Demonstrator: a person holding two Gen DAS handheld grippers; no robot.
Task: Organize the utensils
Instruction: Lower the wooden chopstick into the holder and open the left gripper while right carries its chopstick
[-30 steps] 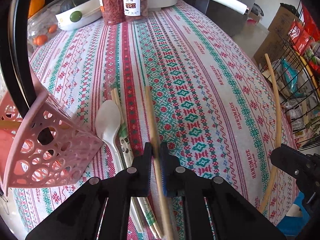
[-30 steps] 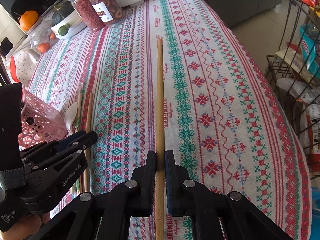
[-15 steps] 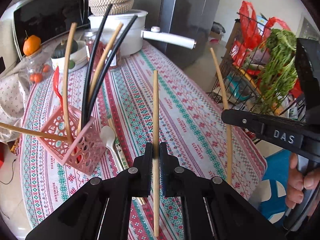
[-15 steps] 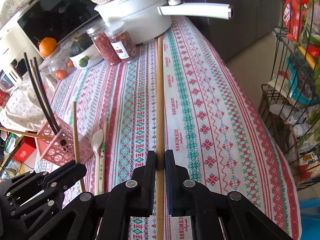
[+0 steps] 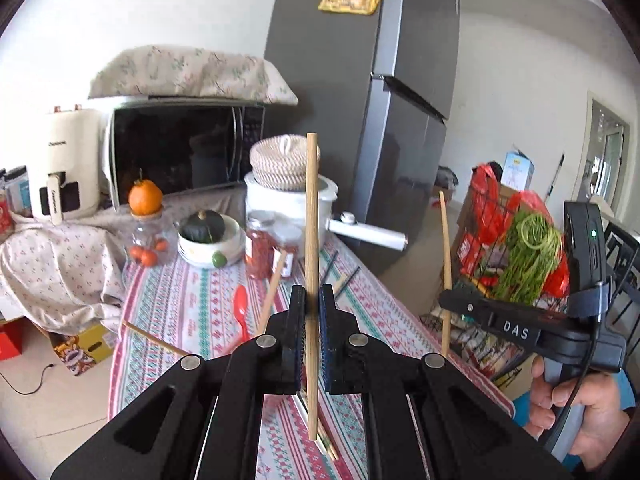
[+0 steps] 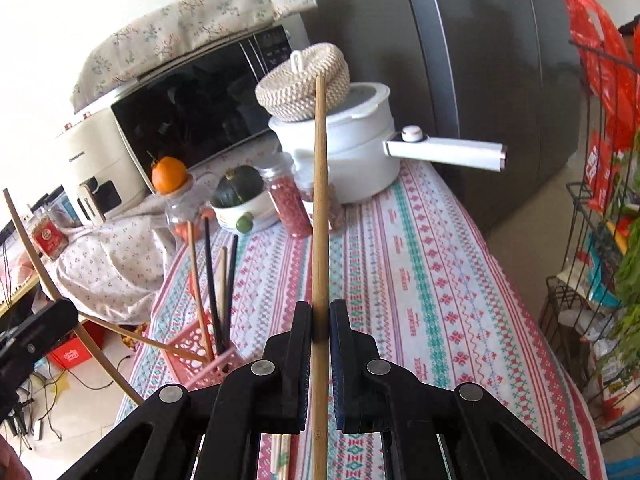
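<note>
Fingers of the left gripper [image 5: 311, 308] are clamped nearly shut on a wooden chopstick [image 5: 311, 216] held upright above the bench [image 5: 192, 300], where loose utensils [image 5: 320, 436] are left to sort. In the right view, the right gripper [image 6: 320, 320] pinches another chopstick [image 6: 320, 200]; the pink basket [image 6: 200, 354] already holds several.

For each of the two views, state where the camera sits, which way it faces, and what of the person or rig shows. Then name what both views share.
Left wrist: rides the left gripper, faces along a clamped wooden chopstick toward the microwave and fridge; the right gripper and a hand show at right.
Right wrist: rides the right gripper, faces along its own wooden chopstick over the tablecloth and pink basket; the left gripper shows at the left edge.
Shared: the white pot, jars, microwave, tablecloth.
</note>
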